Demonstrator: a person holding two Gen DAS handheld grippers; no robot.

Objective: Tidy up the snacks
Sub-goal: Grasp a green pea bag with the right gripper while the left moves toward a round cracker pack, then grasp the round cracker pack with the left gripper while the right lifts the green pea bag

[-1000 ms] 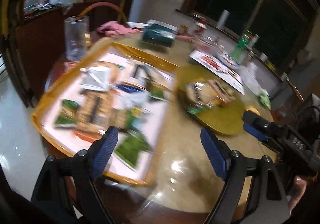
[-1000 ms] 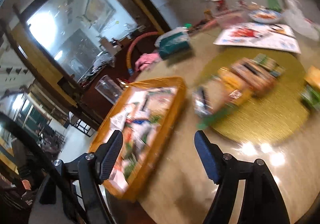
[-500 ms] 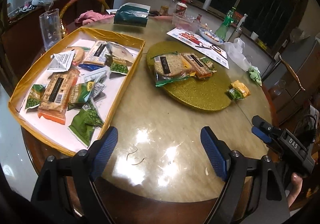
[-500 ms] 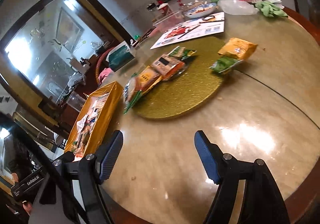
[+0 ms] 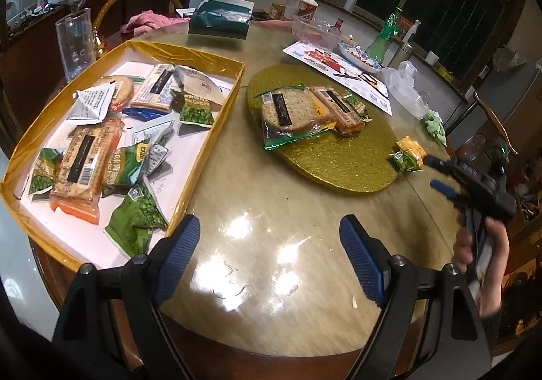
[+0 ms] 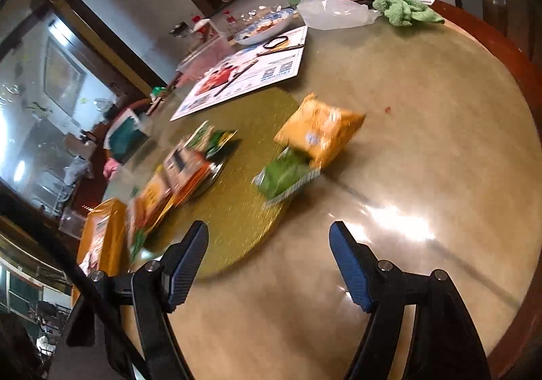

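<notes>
Left gripper (image 5: pixel 267 254): jaws wide apart, empty, above bare table (image 5: pixel 271 210) nearest the camera.
Right gripper (image 6: pixel 267 261): jaws wide apart, empty, at gold mat's (image 6: pixel 237 210) near edge.
Green packet (image 6: pixel 286 175): on mat's edge, touching orange packet (image 6: pixel 320 131) just beyond.
Cracker packs (image 5: pixel 305 110): on mat's far half.
Gold tray (image 5: pixel 216 119): beside mat, holding snack packets.

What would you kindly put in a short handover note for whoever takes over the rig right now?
Left gripper: open, empty, above bare table near the gold-rimmed white tray.
Right gripper: open, empty, facing the orange snack packet and small green snack packet at the edge of the round gold glitter mat.
Done: many snacks lie in the tray.
Left: those two packets and the cracker packs on the mat.
</notes>
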